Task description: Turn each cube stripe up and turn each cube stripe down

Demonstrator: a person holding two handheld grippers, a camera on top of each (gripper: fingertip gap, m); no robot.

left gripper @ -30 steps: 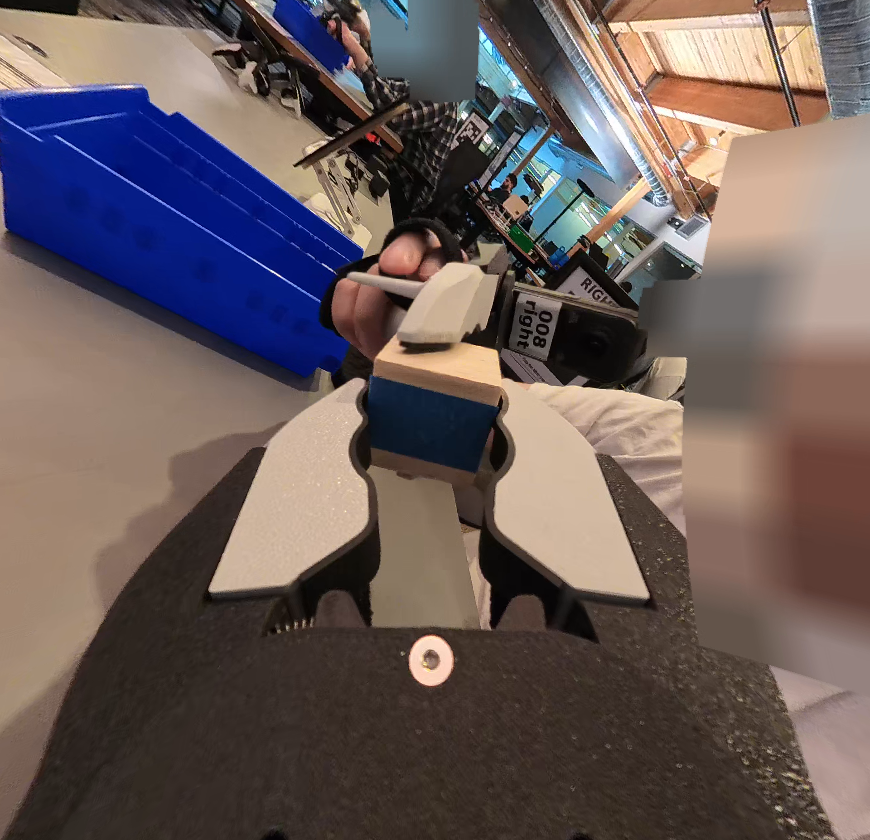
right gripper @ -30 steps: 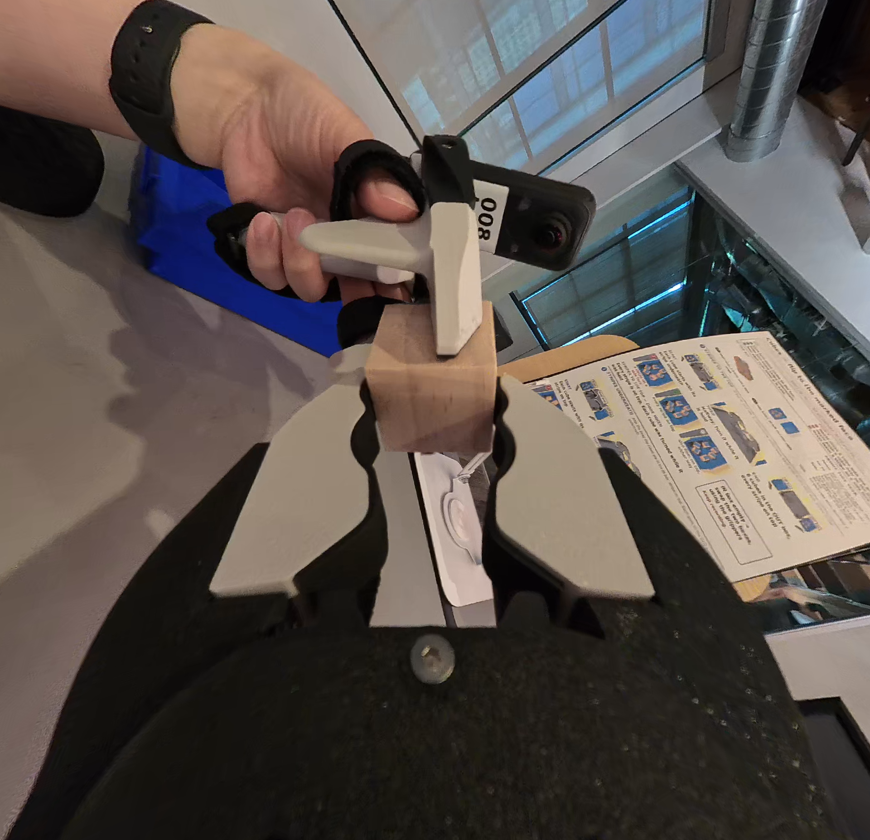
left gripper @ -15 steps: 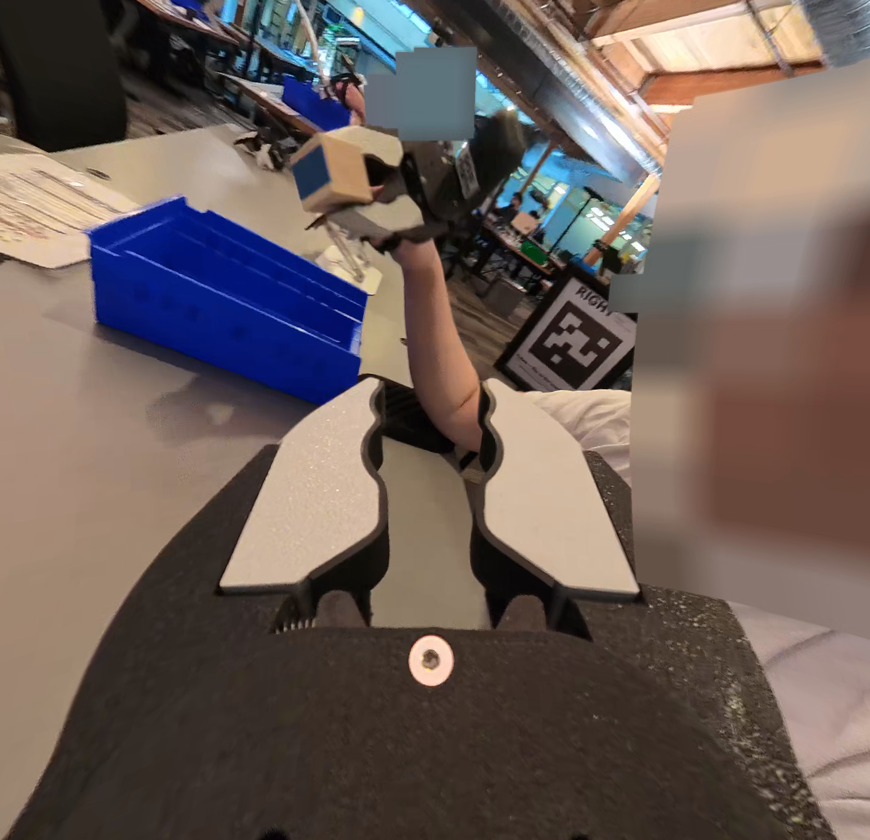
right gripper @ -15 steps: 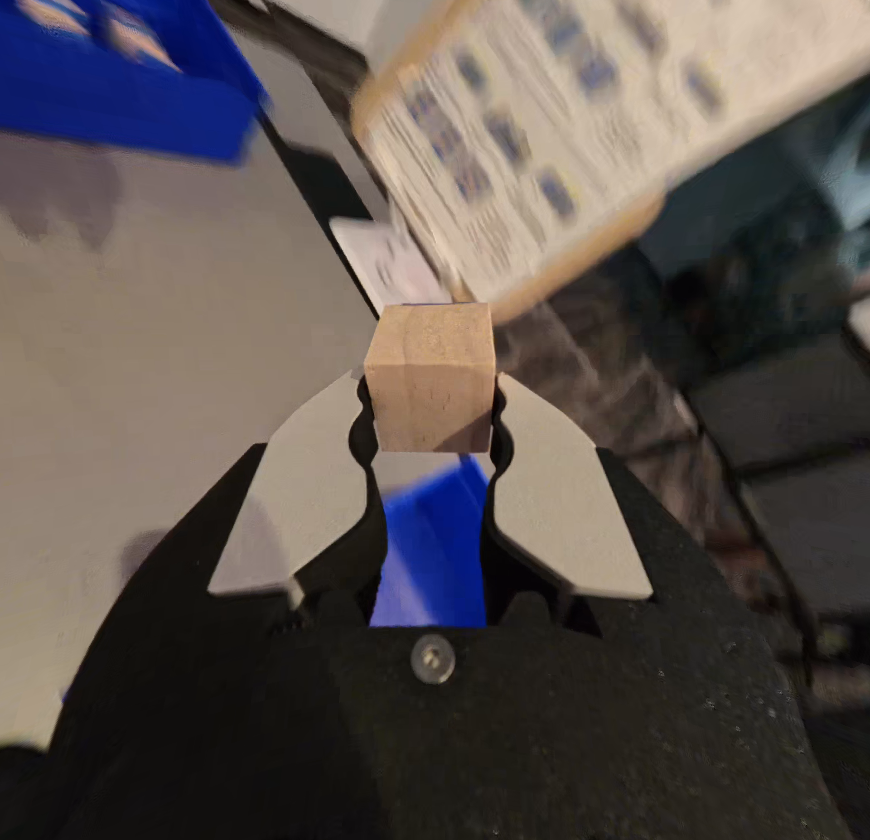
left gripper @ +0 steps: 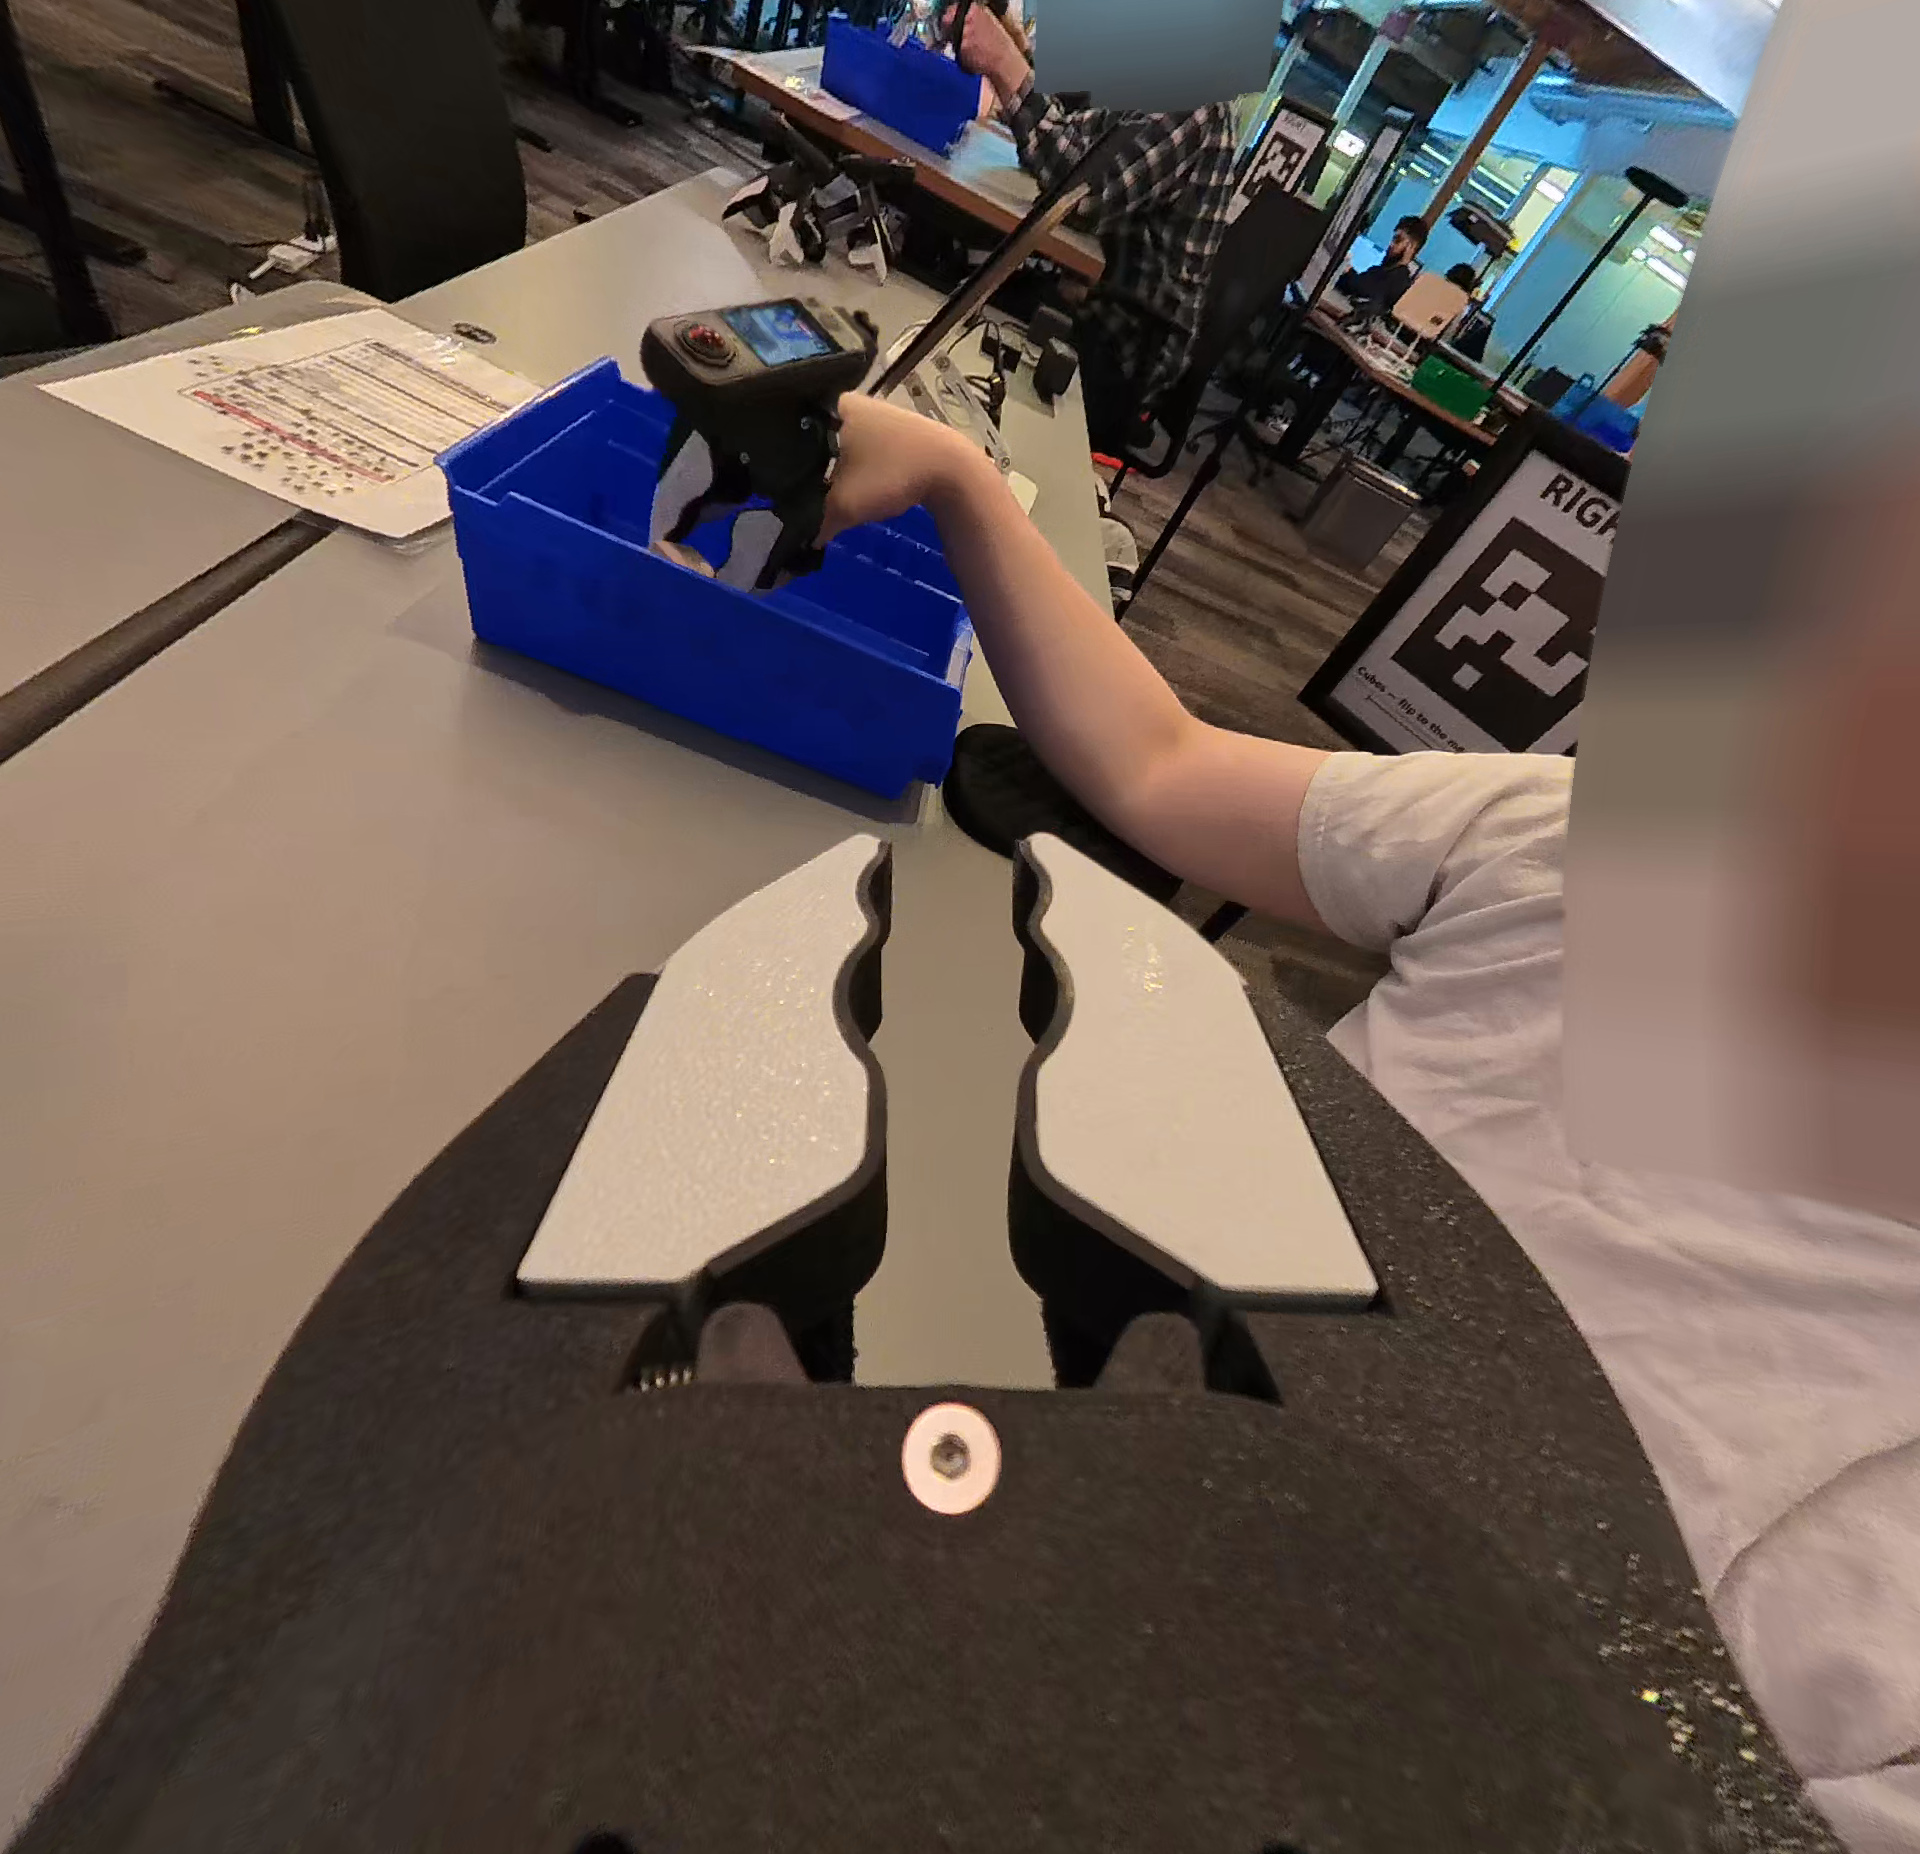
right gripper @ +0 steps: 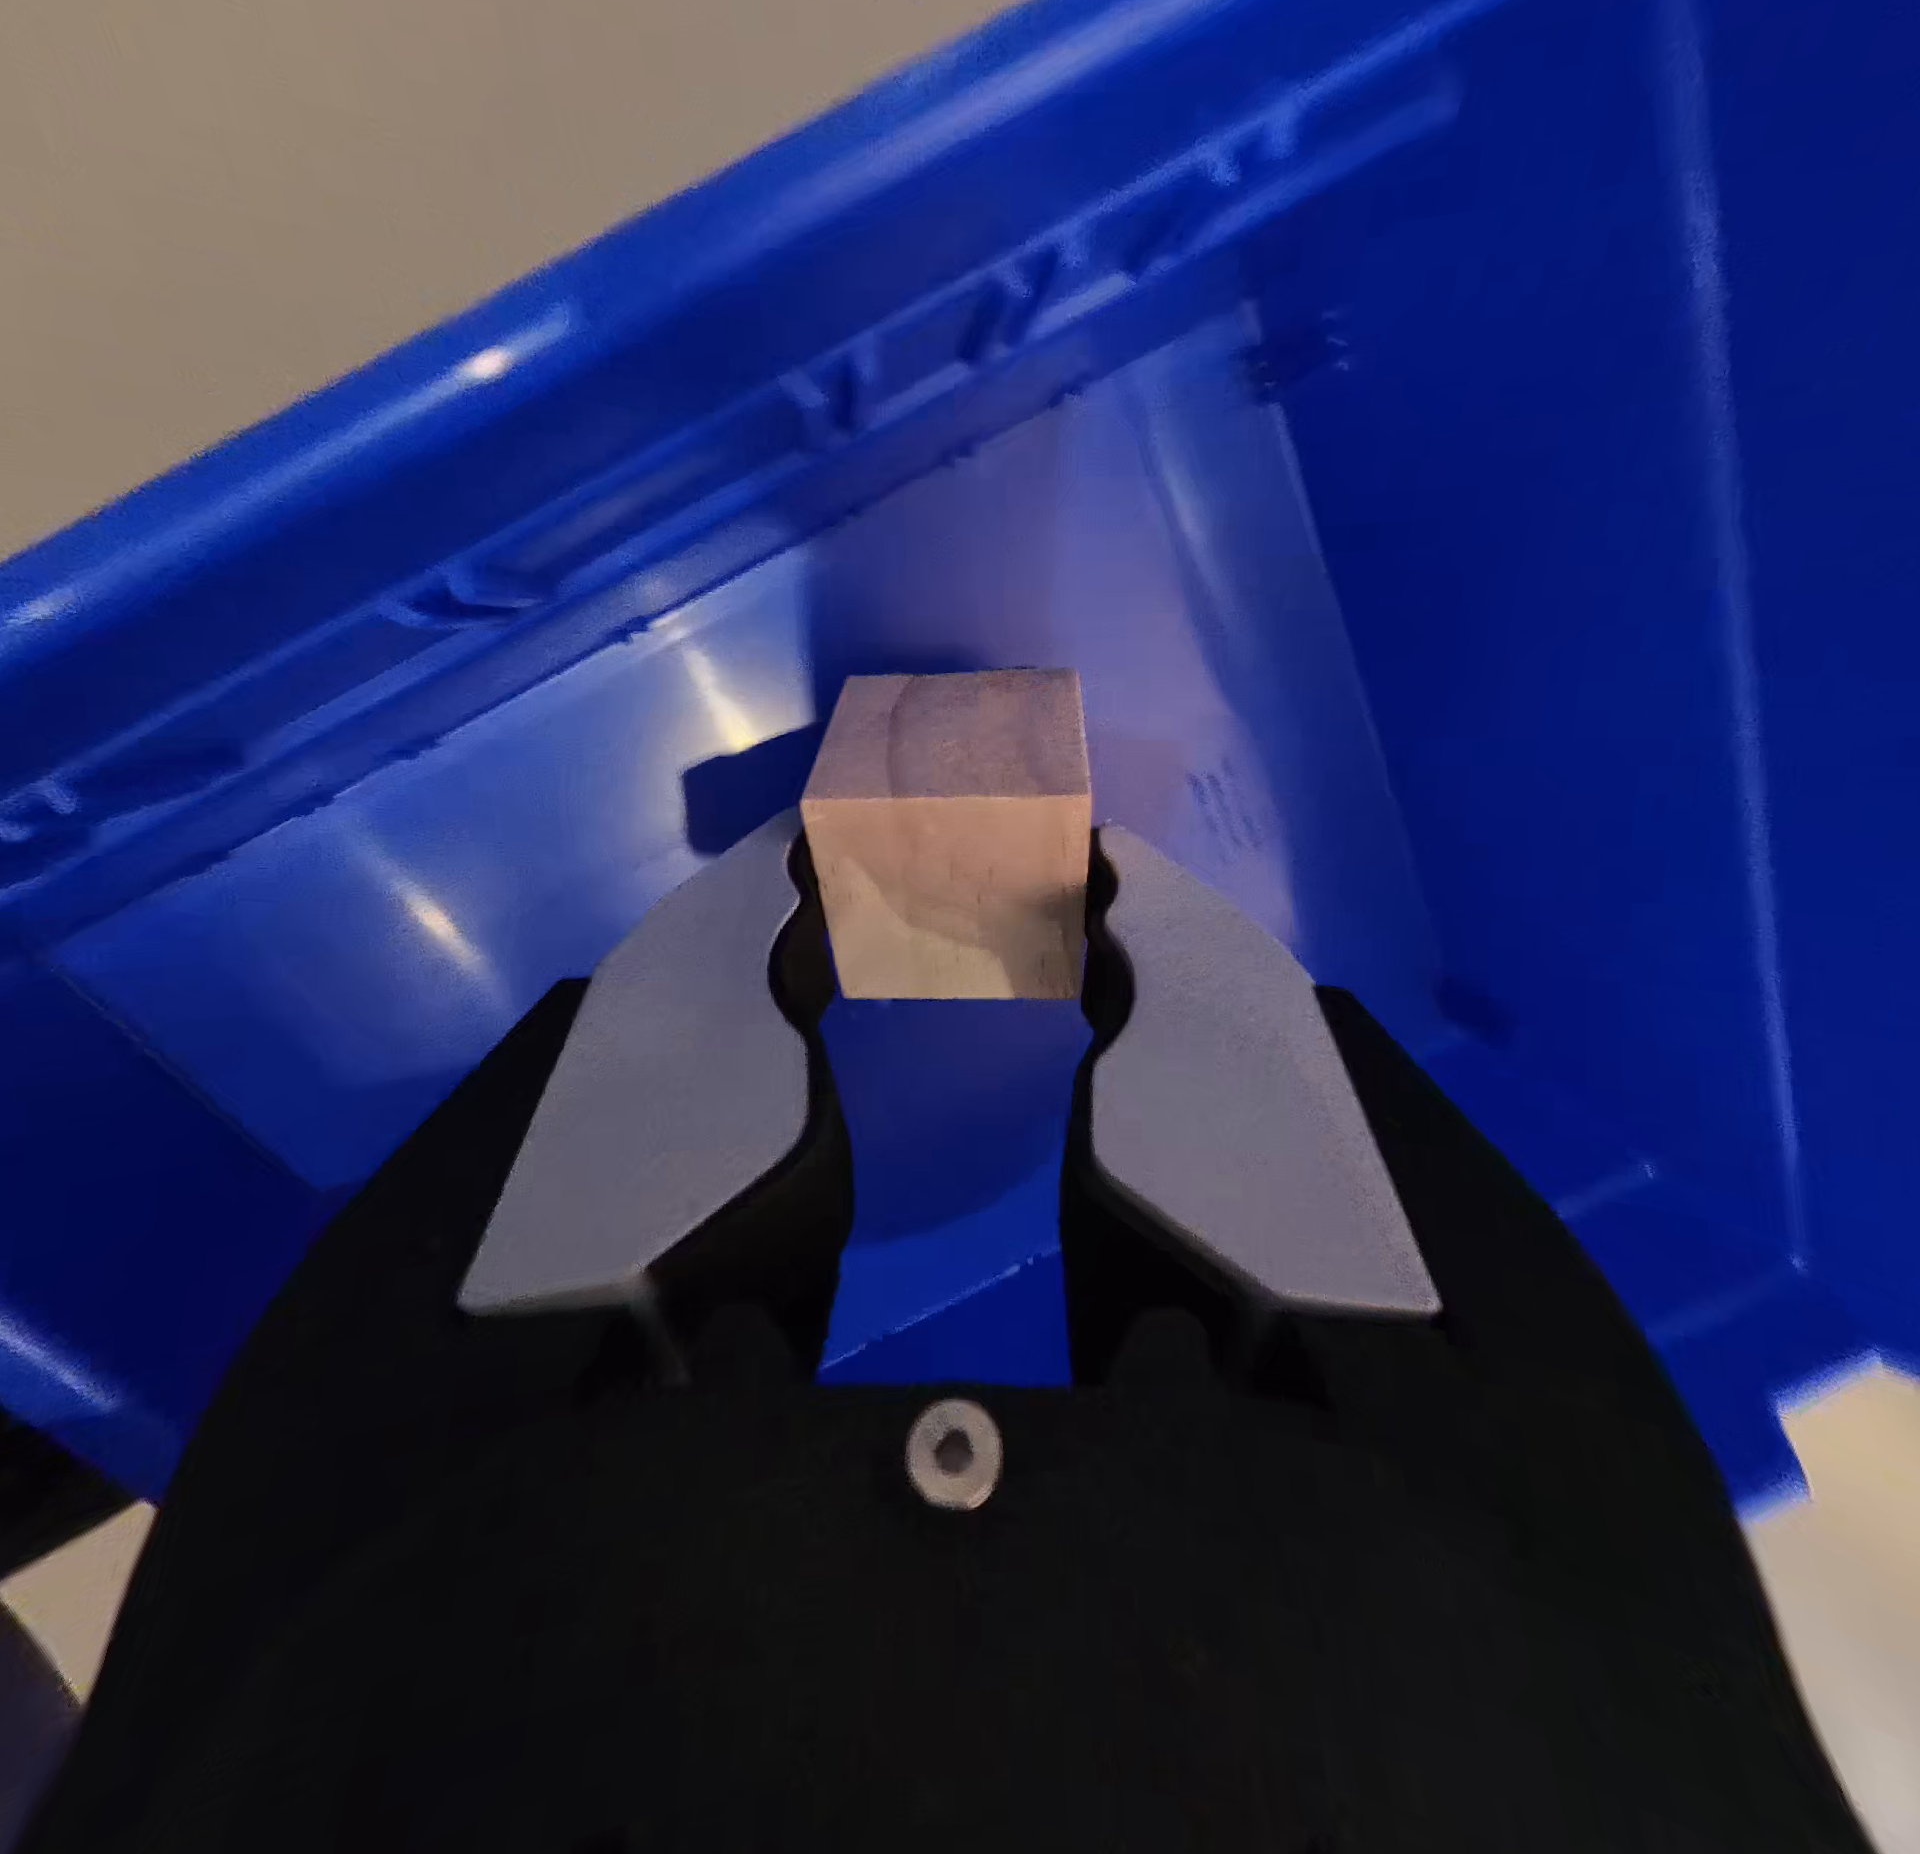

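Right wrist view shows the right gripper [right gripper: 951, 848], clamped on the wooden cube [right gripper: 951, 869], now down inside the blue bin [right gripper: 1558, 661] after the handover, while the left gripper [left gripper: 951, 869] hangs empty, jaws slightly apart, so placement looks imminent.

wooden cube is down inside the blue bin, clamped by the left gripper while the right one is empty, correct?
Not quite: the grippers are swapped. The right wrist view shows the right gripper shut on the wooden cube inside the blue bin. In the left wrist view the left gripper is empty, over the table.
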